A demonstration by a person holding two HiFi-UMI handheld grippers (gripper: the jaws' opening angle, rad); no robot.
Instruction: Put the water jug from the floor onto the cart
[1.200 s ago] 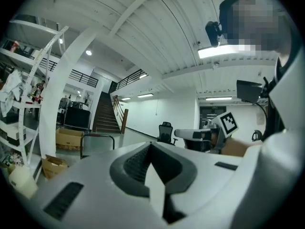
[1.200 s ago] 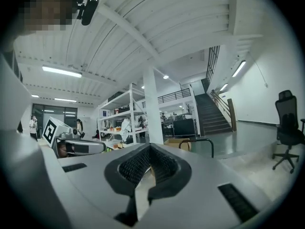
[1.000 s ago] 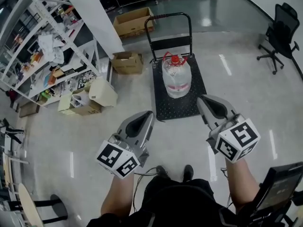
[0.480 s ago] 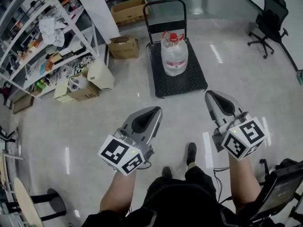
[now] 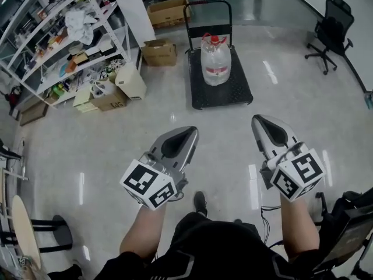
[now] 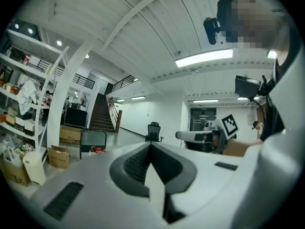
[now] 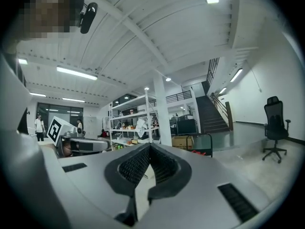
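Observation:
The clear water jug (image 5: 215, 60) with a red cap stands upright on the black cart (image 5: 224, 95), whose handle (image 5: 208, 3) rises behind it. Both grippers are held level in front of me, well short of the cart. My left gripper (image 5: 190, 132) is shut with nothing in it, and my right gripper (image 5: 256, 120) is shut and empty too. In the left gripper view the jaws (image 6: 150, 145) meet at the tip, with the cart's handle (image 6: 93, 136) small and far off. The right gripper view shows the closed tips (image 7: 150, 147) and the distant cart (image 7: 204, 142).
Cluttered metal shelving (image 5: 58, 34) lines the left side, with cardboard boxes (image 5: 111, 95) on the floor below it. More boxes (image 5: 159, 52) sit beside a white column (image 5: 131, 4). A black office chair (image 5: 332, 31) stands at the right. My foot (image 5: 200, 202) shows below.
The cart with the jug has slid further away and up in the head view as I step back. Both grippers stay shut and empty throughout.

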